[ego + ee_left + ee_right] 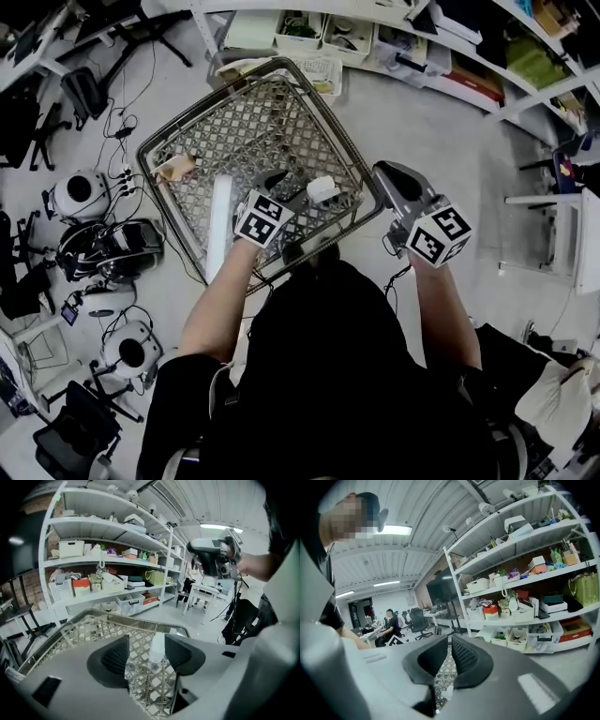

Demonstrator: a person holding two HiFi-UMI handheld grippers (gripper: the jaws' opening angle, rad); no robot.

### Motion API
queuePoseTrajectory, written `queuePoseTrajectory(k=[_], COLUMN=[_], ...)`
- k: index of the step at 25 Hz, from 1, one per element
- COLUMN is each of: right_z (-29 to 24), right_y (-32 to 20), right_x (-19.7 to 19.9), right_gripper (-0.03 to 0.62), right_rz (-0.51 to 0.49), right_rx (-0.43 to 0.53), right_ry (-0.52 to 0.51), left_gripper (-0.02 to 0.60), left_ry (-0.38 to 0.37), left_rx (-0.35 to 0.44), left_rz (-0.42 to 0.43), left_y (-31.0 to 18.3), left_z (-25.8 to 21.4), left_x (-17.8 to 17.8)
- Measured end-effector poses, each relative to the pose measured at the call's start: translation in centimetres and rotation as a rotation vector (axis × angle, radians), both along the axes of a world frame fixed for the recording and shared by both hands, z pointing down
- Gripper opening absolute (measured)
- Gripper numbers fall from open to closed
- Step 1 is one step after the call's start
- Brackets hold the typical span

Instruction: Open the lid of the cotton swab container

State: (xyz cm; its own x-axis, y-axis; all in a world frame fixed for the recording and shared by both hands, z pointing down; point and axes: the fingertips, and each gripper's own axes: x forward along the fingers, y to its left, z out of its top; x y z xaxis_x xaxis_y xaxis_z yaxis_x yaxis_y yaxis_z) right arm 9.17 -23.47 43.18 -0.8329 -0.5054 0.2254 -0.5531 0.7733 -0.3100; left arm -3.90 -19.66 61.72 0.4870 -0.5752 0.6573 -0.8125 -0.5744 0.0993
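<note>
The cotton swab container (322, 189) is small, with a white top over a clear body, and it stands near the front right corner of the metal mesh table (246, 122). My left gripper (291, 190) hovers just to its left with the jaws wide open. In the left gripper view the container (157, 648) shows past the gap of the left gripper (146, 645), close to the right pad (180, 652); no pad presses on it. My right gripper (386, 172) hangs off the table's right edge. Its jaws (450, 645) are shut with nothing between them.
A long white strip (219, 225) and a brownish scrap (175, 167) lie on the mesh. Shelves with white bins (309, 28) run along the far side. Round devices and cables (80, 192) litter the floor at left. A white desk (586, 234) stands at right.
</note>
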Motion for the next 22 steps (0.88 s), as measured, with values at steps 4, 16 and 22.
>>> queuePoseTrajectory(k=[4,16,22], right_z=[-1.2,-4.6,-6.2], right_y=[-0.8,-1.8,-2.2], right_x=[0.1,0.6,1.2], right_gripper=[0.019,0.011,0.009], right_rz=[-0.006,-0.01,-0.001], right_rx=[0.025,0.061,0.098], right_ry=[-0.014,-0.089,-0.106], left_gripper=[0.235,0.189,0.151], left_ry=[0.0,0.058,0.072], left_rx=[0.04,0.153,0.244], left_rz=[-0.051,-0.187,-0.284], left_y=[-1.1,-2.0,-2.3], left_z=[-2.9,-13.4,-17.9], left_x=[-0.7,-1.2,-1.9])
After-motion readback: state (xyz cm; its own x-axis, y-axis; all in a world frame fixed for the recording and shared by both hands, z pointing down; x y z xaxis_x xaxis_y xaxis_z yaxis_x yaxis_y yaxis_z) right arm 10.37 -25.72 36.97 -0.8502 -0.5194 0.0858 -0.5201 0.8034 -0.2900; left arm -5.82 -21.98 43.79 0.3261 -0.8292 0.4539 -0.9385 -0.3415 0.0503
